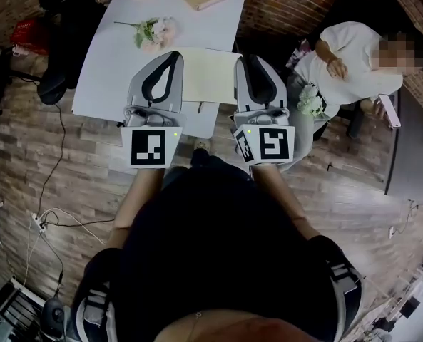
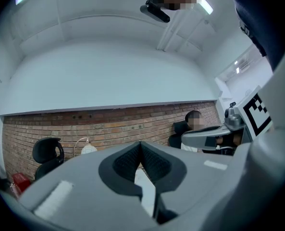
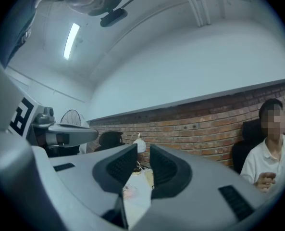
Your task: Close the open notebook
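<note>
Currently your left gripper (image 1: 170, 57) is closed on nothing, your right gripper (image 1: 248, 60) slightly parted and empty. Between them the open notebook (image 1: 207, 75) lies flat near the desk's (image 1: 108, 70) front edge. Beyond it sit flowers (image 1: 154, 30); bare desk spreads left. A seated person (image 1: 347, 55) is near its right side.

Your head camera looks steeply down past your body onto the left gripper (image 1: 170, 55), right gripper (image 1: 245, 59) and table (image 1: 111, 63). Each gripper's camera sits close behind its jaws, facing level toward the brick wall (image 2: 84, 129). Both share that wall and the seated person (image 3: 269, 162).
</note>
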